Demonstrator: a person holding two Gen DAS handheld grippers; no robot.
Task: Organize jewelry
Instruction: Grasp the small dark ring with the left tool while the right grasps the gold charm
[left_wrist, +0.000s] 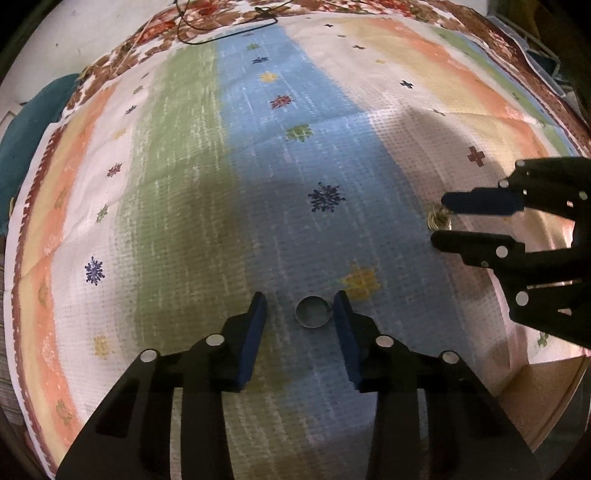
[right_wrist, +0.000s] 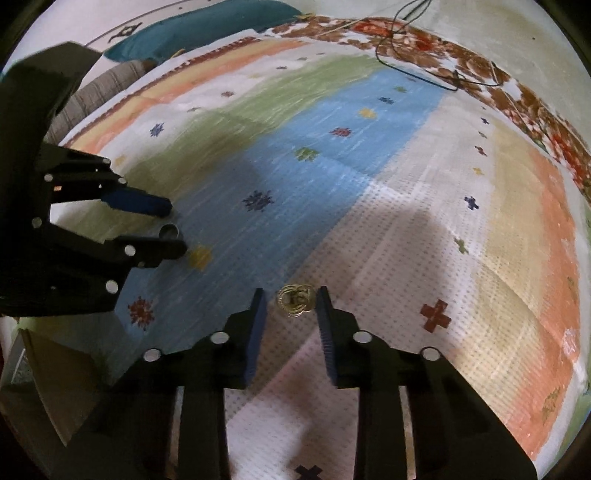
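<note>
- Left wrist view: the left gripper (left_wrist: 300, 308) fills the lower middle of the frame, its two blue-padded fingers (left_wrist: 255, 334) standing apart.
- Between these fingers lies a small silver ring (left_wrist: 312, 312) on the blue stripe of the striped cloth (left_wrist: 184, 166). The ring is just beside the finger on the right side of the frame; I cannot tell if it touches. A clear gap remains to the other finger, so the pads do not squeeze it.
- At the right edge of the same view the right gripper (left_wrist: 439, 218) comes in sideways. A small gold piece of jewelry (left_wrist: 437, 219) sits between its two tips, on the white dotted part of the cloth.
- In the upper left, a thin black cable (left_wrist: 229, 31) lies on the flowered border, and a teal cushion (left_wrist: 22, 136) shows at the left edge.
- Right wrist view: the right gripper (right_wrist: 291, 301) is in the lower middle, fingers (right_wrist: 327, 328) apart around the gold piece of jewelry (right_wrist: 295, 300). The piece looks close to both pads, but narrow gaps are seen, so it is not pinched.
- At the left of this view the left gripper (right_wrist: 177, 227) appears with the silver ring (right_wrist: 169, 232) between its tips.
- A red cross motif (right_wrist: 436, 314) is printed at the lower right.
- No brand, label or readable writing is seen in either view.
</note>
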